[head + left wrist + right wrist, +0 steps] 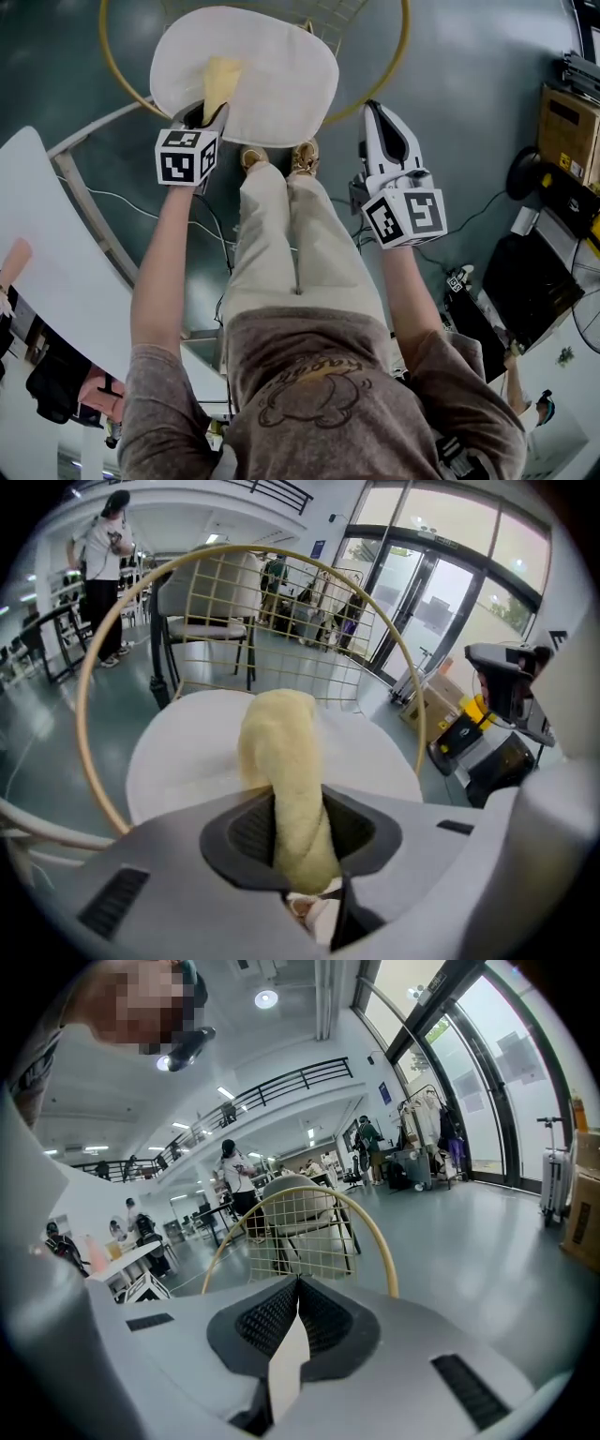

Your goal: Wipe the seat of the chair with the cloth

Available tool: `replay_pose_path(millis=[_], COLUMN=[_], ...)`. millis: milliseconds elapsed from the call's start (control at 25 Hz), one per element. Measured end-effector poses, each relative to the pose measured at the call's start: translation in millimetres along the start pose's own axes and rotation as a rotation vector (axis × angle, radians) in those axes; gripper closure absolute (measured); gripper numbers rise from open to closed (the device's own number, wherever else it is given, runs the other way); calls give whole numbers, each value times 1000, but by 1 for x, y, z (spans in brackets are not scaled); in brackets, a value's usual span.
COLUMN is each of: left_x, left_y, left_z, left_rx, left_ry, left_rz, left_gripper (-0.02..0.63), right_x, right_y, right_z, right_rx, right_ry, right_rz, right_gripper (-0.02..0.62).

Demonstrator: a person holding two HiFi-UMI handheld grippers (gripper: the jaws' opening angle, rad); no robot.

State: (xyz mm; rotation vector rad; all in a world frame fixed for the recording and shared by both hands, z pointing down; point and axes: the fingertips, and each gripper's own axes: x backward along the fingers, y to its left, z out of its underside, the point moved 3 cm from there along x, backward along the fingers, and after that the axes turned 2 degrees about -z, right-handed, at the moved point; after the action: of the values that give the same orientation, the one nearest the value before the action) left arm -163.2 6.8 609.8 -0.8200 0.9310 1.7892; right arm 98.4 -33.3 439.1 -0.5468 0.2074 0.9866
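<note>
The chair has a round white seat and a gold wire hoop back. A pale yellow cloth lies on the seat's left part, and my left gripper is shut on its near end. In the left gripper view the cloth runs out from between the jaws onto the white seat, with the gold back behind. My right gripper hangs shut and empty to the right of the seat, off the chair; its view shows the jaws pressed together and the chair back beyond.
A white curved table stands at the left with cables on the dark floor. Boxes and black equipment crowd the right side. People, other chairs and tables stand further off in the hall. My own feet are just before the seat.
</note>
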Motion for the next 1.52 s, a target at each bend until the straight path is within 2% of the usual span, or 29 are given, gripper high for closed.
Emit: replay_pose_path(millis=[280, 560, 960, 1240, 1520], left_x=[36, 37, 26, 16, 3], left_y=[83, 122, 116, 88, 55], left_z=[0, 26, 47, 60, 75], left_rx=[-30, 21, 98, 69, 73], left_ry=[18, 81, 92, 118, 129], left_rz=[-177, -256, -250, -209, -166], left_gripper=[494, 494, 494, 494, 494], right_x=[0, -2, -3, -5, -3], right_y=[5, 5, 3, 4, 2], right_z=[2, 4, 8, 11, 14], right_rx=[2, 0, 1, -5, -1], right_ry=[8, 4, 15, 15, 25], right_rz=[-12, -16, -17, -20, -18], right_gripper=[569, 569, 569, 569, 569])
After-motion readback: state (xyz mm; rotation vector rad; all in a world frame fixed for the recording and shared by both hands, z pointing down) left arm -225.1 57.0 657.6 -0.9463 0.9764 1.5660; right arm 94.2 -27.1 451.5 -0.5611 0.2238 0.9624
